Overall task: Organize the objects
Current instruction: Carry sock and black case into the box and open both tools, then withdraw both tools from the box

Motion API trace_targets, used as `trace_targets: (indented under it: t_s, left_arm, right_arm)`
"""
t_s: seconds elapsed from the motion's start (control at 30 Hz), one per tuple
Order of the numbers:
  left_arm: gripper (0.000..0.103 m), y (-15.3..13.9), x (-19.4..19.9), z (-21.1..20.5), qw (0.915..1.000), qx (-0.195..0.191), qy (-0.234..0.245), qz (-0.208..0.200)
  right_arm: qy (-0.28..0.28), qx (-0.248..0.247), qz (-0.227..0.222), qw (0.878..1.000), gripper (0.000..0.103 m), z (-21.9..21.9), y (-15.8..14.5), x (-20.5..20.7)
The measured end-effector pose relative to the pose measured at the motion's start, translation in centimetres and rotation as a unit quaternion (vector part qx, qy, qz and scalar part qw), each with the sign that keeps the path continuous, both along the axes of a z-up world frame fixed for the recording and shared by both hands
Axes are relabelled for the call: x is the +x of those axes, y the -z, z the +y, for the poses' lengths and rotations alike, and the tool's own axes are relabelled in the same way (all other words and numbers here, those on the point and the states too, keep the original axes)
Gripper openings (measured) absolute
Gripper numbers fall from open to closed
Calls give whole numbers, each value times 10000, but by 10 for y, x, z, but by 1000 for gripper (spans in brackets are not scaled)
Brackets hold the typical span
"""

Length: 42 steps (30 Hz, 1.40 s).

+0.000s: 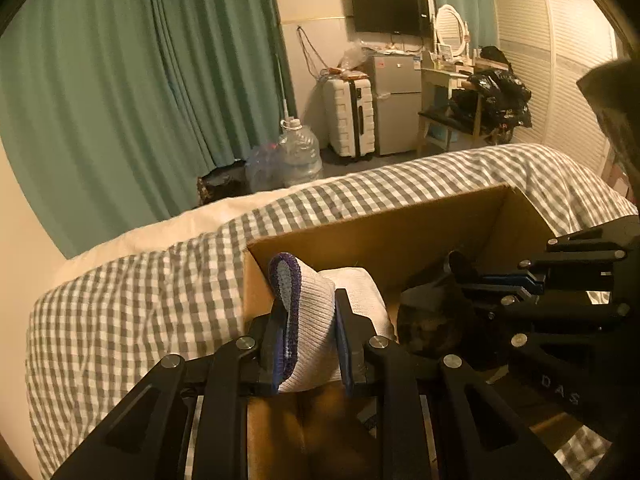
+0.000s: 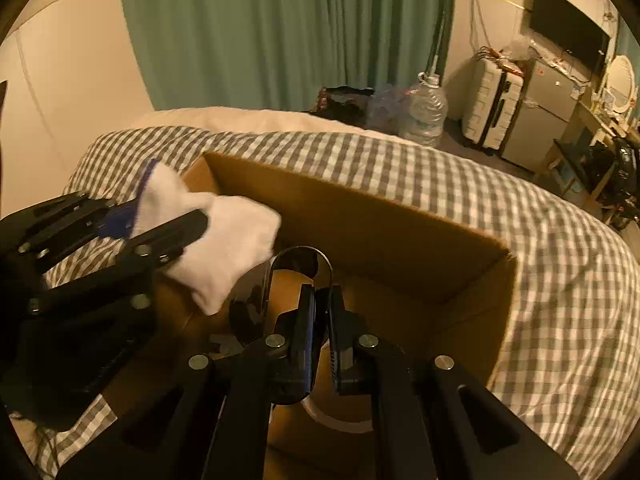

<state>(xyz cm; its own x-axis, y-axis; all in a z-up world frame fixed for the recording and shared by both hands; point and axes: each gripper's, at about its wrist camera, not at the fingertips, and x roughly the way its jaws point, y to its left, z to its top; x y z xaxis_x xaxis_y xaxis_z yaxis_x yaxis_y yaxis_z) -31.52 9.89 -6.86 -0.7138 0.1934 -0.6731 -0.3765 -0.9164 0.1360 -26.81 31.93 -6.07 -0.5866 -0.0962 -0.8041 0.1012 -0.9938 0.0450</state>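
Note:
An open cardboard box point(image 1: 400, 232) point(image 2: 360, 224) sits on a bed with a grey checked cover point(image 1: 120, 304). My left gripper point(image 1: 308, 298) point(image 2: 168, 208) is shut on a white sock with a purple cuff point(image 1: 316, 320) point(image 2: 232, 240), holding it over the box's left end. My right gripper point(image 2: 322, 290) point(image 1: 460, 276) is shut on a black oval loop-shaped object point(image 2: 298, 258) and hangs over the middle of the box. What the black object is I cannot tell. A pale ring point(image 2: 340, 420) and small dark items lie on the box floor, partly hidden by the fingers.
Beyond the bed stand green curtains point(image 1: 120, 80), a large water bottle point(image 1: 300, 152), a white suitcase point(image 1: 348, 120), a small fridge point(image 1: 396, 100) and a cluttered dressing table point(image 1: 452, 72). White slatted wardrobe doors point(image 1: 560, 60) line the right.

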Motion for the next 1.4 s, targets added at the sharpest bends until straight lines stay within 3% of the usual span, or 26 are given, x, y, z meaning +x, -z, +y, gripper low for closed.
trace_targets:
  t_s: [0.07,0.13,0.2,0.27,0.43,0.53,0.57,0.6,0.7,0.87,1.03,1.17,1.27,1.4]
  left_arm:
    - [28,1,1,1,9998,59,2,-163]
    - [32,0,4,2,9997,46,-50,-255]
    - [46,-8,13,1,9998,24,-87,-195]
    - [60,-22,26,-4,9999,31,-103,-71]
    - [79,-60,49,-14,9997,104,-138,160]
    - [93,-89,72,-25,9985,386,-44,382]
    - [97,-98,81,-30,9978,471,-27,467]
    - [98,-105,88,-34,9972,516,-47,547]
    - [100,-130,108,-47,9957,480,-211,767]
    - [101,-161,148,-70,9930,549,-358,977]
    - [102,-164,177,-81,9932,538,-386,954]
    - [102,-148,196,-88,9961,553,-275,635]
    - [102,-130,208,-95,9960,605,-354,559]
    - [102,-103,224,-108,9908,659,-966,683]
  right_arm:
    - [-21,34,12,10000,10,-2,0,4]
    - [-5,80,86,9999,21,-4,-4,10]
    - [81,150,178,9997,36,-6,-11,16]
    - [178,169,278,9993,40,-5,-22,26]
    - [348,201,642,9971,52,-1,-65,55]
    - [490,305,866,9946,56,3,-98,73]
    - [529,318,923,9938,64,5,-109,81]
    - [567,323,987,9930,73,5,-120,88]
    - [611,315,1163,9908,83,7,-150,108]
    - [469,375,1428,9879,84,-9,-183,151]
    - [382,700,1745,9814,84,-28,-194,186]
    - [256,1140,2007,9727,84,-46,-190,216]
    - [161,948,1853,9780,84,-51,-174,226]
    - [156,580,1382,9886,84,-50,-127,230]
